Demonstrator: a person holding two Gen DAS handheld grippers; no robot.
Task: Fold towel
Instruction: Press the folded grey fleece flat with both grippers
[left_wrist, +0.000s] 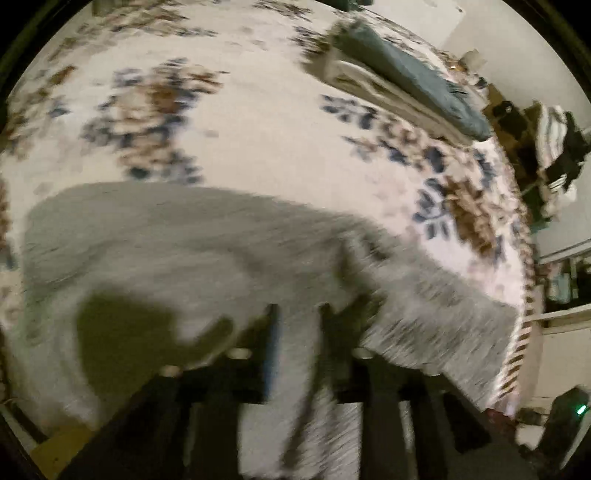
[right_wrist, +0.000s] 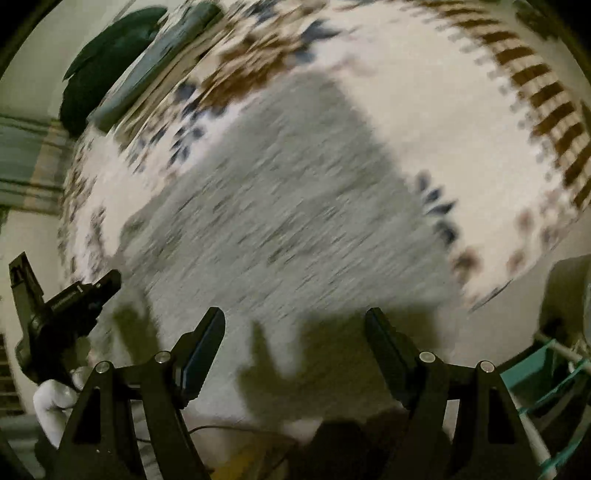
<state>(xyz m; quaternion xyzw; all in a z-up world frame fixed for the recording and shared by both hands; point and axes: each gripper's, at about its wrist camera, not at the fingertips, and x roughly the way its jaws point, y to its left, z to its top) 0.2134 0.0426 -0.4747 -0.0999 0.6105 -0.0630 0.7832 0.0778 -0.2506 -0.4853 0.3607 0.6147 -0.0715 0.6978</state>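
While both views are smeared by motion blur, the main layout reads clearly enough. A grey towel lies spread on a bed covered by a white bedspread printed with blue and brown flowers. In the left wrist view the left claw has its fingers drawn close together with a fold of the towel running up between them, so it is clenched on the towel near the bed's edge; part of the cloth is bunched and lifted just beside the fingers. In the right wrist view the right claw is released, its two fingers set wide apart above the near edge of the towel, touching nothing that can be made out; its shadow falls on the cloth. At the left of that view the other gripper and a white-gloved hand are visible. A stack of folded linens, teal on top, rests at the far side of the bed.
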